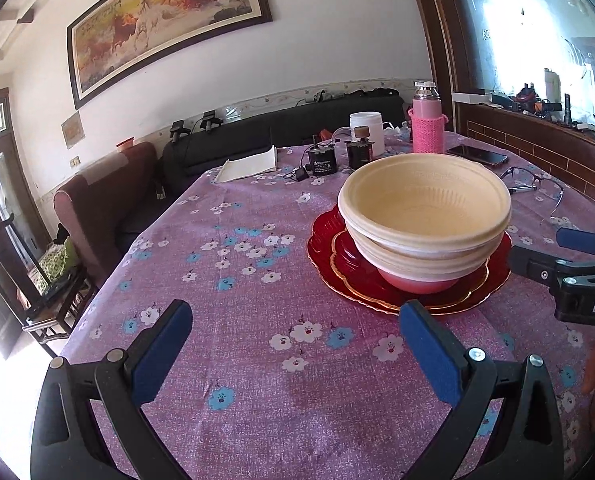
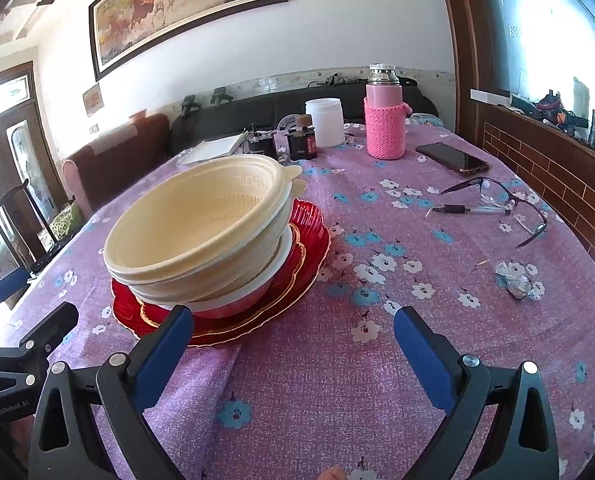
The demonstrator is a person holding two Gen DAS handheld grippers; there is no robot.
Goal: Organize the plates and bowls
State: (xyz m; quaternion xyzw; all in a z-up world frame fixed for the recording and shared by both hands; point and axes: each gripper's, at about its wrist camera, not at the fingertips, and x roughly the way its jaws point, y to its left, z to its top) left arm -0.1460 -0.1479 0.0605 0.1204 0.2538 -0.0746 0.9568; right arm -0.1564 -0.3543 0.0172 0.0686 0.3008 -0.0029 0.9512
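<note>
1. A stack is seen on the bench [image 1: 257, 380], which is covered by a purple flowered cloth. Two red plates [image 1: 329, 256] lie at the bottom, the smaller on the larger. A pink-and-white bowl [image 1: 413, 280] rests on them, and cream bowls [image 1: 425, 208] are nested on top.
2. In the right wrist view the cream bowls [image 2: 193, 224] are seen tilted and set off-centre toward the stack's left side; the red plates [image 2: 309, 240] show from beneath on the right.
3. The left gripper [image 1: 295, 344] is held low over bare cloth, just short of the plates. Its jaws are spread wide and nothing is held between them.
4. The right gripper [image 2: 293, 344] is held on the other side of the stack. Its jaws are likewise apart and empty, with the left pad seen in front of the plate rim; contact cannot be confirmed.
5. Step judged: stacking appears largely done, with plates below and bowls above. Either a final straightening or a withdrawal is judged to be in hand.
6. Next move, if straightening is intended: the upper bowls would need to be nudged level and centred, gently, as the stack looks light and apt to slide.
7. Noted elsewhere on the bench, well apart from the stack: a pink flask [image 2: 385, 120], a phone [image 2: 451, 158], glasses [image 2: 509, 204], a white jar [image 2: 324, 122].
</note>
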